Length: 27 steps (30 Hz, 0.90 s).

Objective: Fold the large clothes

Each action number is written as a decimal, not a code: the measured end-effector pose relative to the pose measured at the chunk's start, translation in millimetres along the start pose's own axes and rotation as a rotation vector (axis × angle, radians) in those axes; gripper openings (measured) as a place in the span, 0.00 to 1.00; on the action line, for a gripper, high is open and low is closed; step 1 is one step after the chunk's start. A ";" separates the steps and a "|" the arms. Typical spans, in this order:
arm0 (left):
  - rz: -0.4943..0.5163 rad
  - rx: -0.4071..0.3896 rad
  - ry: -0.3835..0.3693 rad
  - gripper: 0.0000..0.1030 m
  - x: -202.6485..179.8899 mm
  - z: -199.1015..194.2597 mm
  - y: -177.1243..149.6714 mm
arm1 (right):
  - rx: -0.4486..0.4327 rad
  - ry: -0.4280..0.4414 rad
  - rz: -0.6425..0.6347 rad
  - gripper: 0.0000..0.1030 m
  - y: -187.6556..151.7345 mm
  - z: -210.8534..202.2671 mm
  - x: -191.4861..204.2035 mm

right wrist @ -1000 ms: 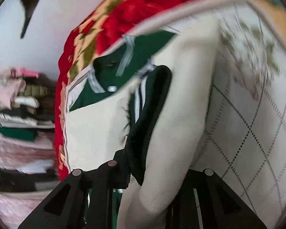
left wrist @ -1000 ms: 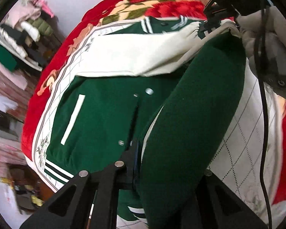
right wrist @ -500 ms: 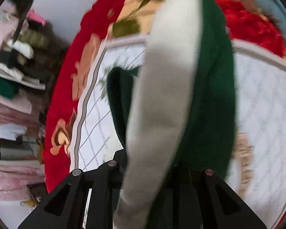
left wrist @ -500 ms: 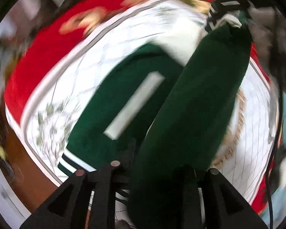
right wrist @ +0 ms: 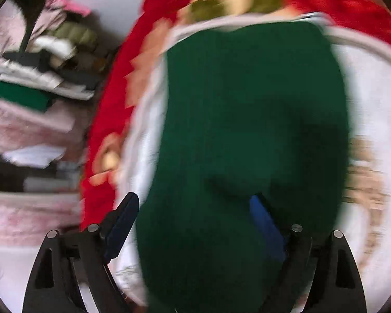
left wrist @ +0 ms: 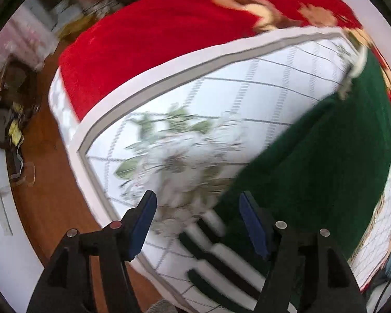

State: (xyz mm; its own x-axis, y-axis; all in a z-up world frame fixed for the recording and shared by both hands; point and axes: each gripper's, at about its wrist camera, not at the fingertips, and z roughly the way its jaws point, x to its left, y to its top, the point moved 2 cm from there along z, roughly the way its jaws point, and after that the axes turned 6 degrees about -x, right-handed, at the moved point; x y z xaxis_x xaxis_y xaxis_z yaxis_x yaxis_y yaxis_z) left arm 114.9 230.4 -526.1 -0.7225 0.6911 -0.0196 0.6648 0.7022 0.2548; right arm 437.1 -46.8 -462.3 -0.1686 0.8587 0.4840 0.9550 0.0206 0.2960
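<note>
The dark green jacket (left wrist: 325,169) lies folded on the bed, back side up, its green-and-white striped hem (left wrist: 213,247) nearest in the left wrist view. My left gripper (left wrist: 198,216) points down over that hem corner. Its jaws are opening, and the blue pads (left wrist: 143,221) stand clear of the cloth. In the blurred right wrist view the jacket (right wrist: 247,130) fills the middle. My right gripper (right wrist: 194,224) hangs over it with its jaws opening wide. Green cloth lies under the gap, and the pads (right wrist: 266,227) do not pinch it.
The jacket rests on a white quilted cover (left wrist: 221,91) with a flower print, over a red blanket (left wrist: 156,39). The bed's corner and wooden floor (left wrist: 52,195) show at the left. Shelves with stacked clothes (right wrist: 39,78) stand beyond the bed.
Both grippers carried the lifted half of the jacket across the bed, then let go and opened. The white sleeves are now covered and the green back lies flat.
</note>
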 end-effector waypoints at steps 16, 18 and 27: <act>0.059 0.054 0.092 0.86 -20.5 53.4 -0.7 | -0.025 0.231 0.103 0.86 13.6 63.1 -141.8; 0.018 0.043 0.084 0.86 -13.9 43.7 -0.2 | -0.031 0.168 0.060 0.63 11.2 65.9 -129.2; -0.253 -0.016 0.072 0.86 46.2 -29.8 -24.2 | -0.154 0.097 0.291 0.21 -38.3 -10.6 -186.5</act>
State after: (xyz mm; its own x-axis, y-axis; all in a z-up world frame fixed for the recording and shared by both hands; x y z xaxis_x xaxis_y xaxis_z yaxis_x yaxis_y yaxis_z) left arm 59.8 240.2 -504.4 -0.8775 0.4793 -0.0161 0.4583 0.8481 0.2657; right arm 429.5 -213.1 -555.2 0.0761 0.7641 0.6406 0.9195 -0.3023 0.2514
